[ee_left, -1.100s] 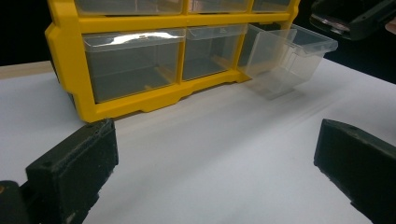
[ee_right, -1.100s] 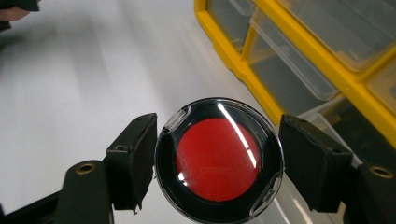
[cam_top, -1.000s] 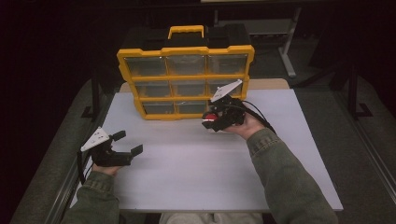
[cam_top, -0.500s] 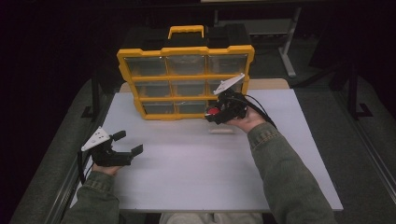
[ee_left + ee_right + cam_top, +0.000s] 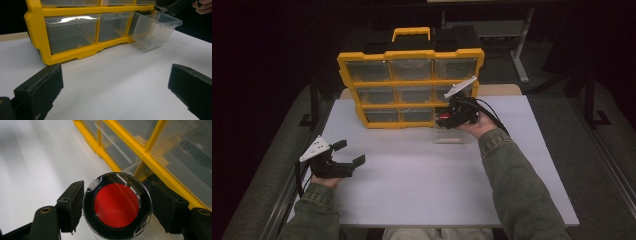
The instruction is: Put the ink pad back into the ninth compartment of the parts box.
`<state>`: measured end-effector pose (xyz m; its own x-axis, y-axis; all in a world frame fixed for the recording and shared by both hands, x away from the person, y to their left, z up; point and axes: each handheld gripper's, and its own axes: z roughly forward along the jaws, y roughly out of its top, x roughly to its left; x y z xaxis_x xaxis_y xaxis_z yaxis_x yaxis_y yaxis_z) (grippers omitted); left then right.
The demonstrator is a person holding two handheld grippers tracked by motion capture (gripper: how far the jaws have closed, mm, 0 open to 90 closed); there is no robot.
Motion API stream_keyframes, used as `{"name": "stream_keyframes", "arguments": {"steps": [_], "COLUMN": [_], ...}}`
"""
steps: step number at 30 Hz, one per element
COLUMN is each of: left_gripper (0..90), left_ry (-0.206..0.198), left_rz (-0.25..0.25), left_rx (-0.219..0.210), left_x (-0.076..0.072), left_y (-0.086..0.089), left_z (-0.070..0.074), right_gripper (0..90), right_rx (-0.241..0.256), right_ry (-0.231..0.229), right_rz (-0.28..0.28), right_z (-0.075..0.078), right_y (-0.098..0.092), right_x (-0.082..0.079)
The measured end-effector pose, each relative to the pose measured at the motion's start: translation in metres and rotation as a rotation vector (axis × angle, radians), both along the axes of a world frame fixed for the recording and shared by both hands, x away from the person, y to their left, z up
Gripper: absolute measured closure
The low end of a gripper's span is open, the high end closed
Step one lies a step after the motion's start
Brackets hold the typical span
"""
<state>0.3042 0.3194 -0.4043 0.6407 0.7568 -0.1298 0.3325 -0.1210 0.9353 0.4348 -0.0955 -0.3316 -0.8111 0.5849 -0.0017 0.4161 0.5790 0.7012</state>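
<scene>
Your right gripper (image 5: 447, 120) is clamped on a round case (image 5: 117, 205), black with a clear lid and a red disc inside; both jaws press its sides. You hold it at the far right of the table (image 5: 422, 190), just in front of the yellow organizer (image 5: 412, 85) and above a clear drawer (image 5: 451, 134) that is pulled out of the bottom right slot. In the left gripper view that drawer (image 5: 156, 30) tilts out from the cabinet (image 5: 75, 50) with the right gripper's tip over its open top. The drawers beside it sit shut in their slots, and the yellow frame rises directly behind the case, close to your right jaws. Your left gripper (image 5: 343, 159) rests near the near left edge of the table, jaws spread wide with nothing between them, well apart from the organizer.
</scene>
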Motion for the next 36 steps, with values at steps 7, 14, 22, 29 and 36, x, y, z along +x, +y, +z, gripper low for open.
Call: {"name": "stream_keyframes", "arguments": {"steps": [7, 14, 22, 29, 36], "left_gripper": [0.0, 0.0, 0.0, 0.0, 0.0], "left_ry": [0.000, 0.000, 0.000, 0.000, 0.001], "left_rz": [0.000, 0.000, -0.002, -0.002, -0.005], "left_rx": [0.002, 0.004, 0.003, 0.003, 0.004], "left_x": [0.000, 0.001, 0.001, 0.000, 0.000], "left_y": [0.000, -0.001, 0.000, -0.001, -0.001], "left_z": [0.000, 0.000, -0.001, 0.000, 0.000], "right_gripper": [28.7, 28.6, 0.2, 0.0, 0.0], "right_rx": [-0.015, -0.024, 0.015, 0.036, 0.043], "right_ry": [0.001, 0.009, 0.016, 0.005, -0.003], "right_rz": [-0.039, -0.064, -0.104, -0.131, -0.124], "right_z": [-0.003, -0.006, -0.005, -0.001, -0.001], "right_y": [-0.005, -0.007, -0.009, -0.012, -0.015], "right_x": [0.005, 0.009, 0.010, 0.006, -0.002]}}
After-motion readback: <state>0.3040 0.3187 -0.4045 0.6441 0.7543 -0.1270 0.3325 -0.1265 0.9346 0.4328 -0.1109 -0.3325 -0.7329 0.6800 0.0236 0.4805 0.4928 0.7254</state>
